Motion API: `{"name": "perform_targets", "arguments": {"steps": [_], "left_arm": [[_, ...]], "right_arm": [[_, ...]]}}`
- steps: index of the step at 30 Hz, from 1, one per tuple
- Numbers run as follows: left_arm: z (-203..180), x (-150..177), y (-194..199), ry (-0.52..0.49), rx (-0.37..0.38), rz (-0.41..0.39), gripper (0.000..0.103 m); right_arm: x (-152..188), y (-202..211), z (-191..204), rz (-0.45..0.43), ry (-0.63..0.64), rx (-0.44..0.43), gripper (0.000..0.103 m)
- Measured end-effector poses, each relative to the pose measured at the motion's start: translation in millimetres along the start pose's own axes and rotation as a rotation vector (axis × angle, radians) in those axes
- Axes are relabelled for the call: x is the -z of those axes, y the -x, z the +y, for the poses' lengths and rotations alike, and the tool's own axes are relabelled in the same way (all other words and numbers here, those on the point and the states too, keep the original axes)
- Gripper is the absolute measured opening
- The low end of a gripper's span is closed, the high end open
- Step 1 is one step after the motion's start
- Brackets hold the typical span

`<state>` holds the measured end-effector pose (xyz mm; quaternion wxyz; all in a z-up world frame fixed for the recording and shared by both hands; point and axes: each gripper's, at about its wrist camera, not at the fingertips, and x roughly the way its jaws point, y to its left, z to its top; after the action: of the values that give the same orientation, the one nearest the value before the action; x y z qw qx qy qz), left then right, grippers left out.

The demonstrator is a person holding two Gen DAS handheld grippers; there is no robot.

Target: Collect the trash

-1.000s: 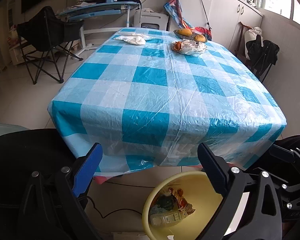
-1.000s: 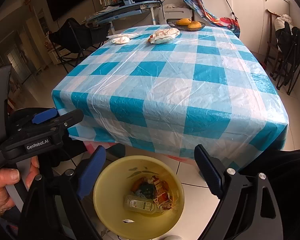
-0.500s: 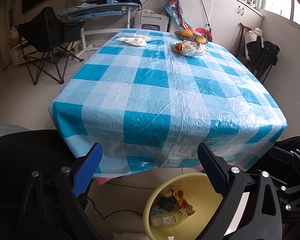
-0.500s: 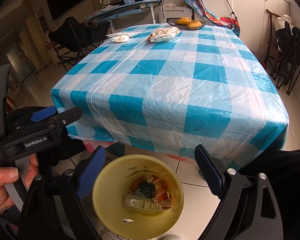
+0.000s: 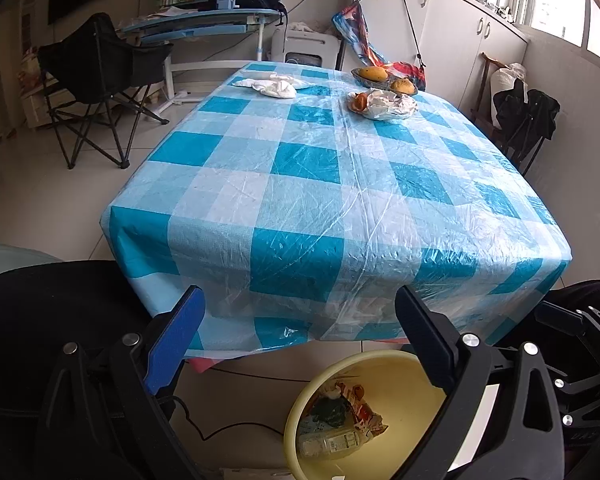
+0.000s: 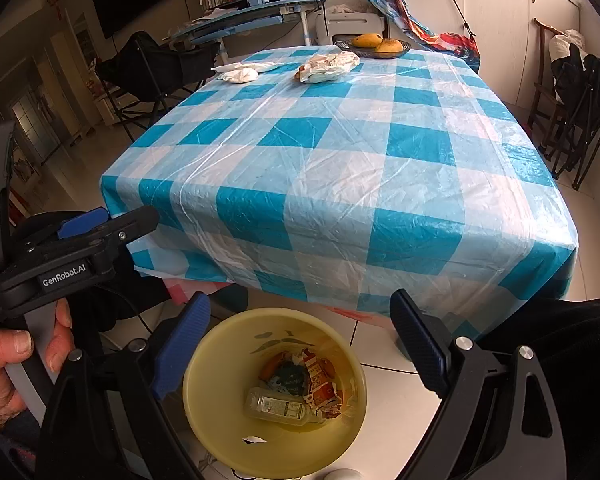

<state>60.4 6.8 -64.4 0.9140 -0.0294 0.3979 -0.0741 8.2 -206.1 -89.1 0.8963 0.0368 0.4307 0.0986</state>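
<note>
Your right gripper point(image 6: 300, 340): you hold it over the bin, jaws standing wide apart with nothing between them.
Your left gripper point(image 5: 296, 336): jaws also wide apart and empty, aimed at the near edge of the desk; your left hand point(image 6: 8, 364) shows at the left of the right-wrist view, wrapped round its handle.
Yellow bin point(image 6: 204, 412): it stands on the floor tiles just in front of the near edge of the desk, partly under the overhanging cloth.
In the bin: a clear plastic bottle point(image 6: 278, 403) lying on its side, with crumpled printed wrappers point(image 6: 316, 376) and something dark among them behind it; a small white scrap point(image 6: 253, 439) lies on the near inner wall. The bin looks only bottom-filled, with plenty of room left.
Done so far: judging by that load, you have already dropped several pieces in.
Desk point(image 5: 300, 184): covered in a blue-and-white checked plastic cloth; its near and middle parts carry nothing you need to pick up.
Left to collect, far left: a crumpled white tissue or paper wad point(image 5: 274, 86) near the far edge.
Left to collect, far right: a crumpled white wrapper with something orange tucked in it point(image 5: 384, 105), just in front of the fruit dish.
Fruit dish point(image 5: 358, 75): a dark dish at the far edge holding two yellow-orange fruits point(image 5: 404, 85); these look like food to keep, not trash.
Progress: I'd put you past the halfway mark, with two far reaches remaining.
</note>
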Motion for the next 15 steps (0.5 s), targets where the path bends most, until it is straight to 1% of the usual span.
{"name": "perform_targets", "arguments": {"steps": [6, 15], "left_arm": [[0.4, -0.5, -0.3, 0.005, -0.006, -0.004, 0.093], [-6.4, 2.4, -1.1, -0.022, -0.03, -0.004, 0.093]], "right_arm": [[-0.8, 2.1, -2.0, -0.012, -0.012, -0.011, 0.088], [-4.9, 5.4, -2.4, -0.03, -0.03, -0.034, 0.088]]}}
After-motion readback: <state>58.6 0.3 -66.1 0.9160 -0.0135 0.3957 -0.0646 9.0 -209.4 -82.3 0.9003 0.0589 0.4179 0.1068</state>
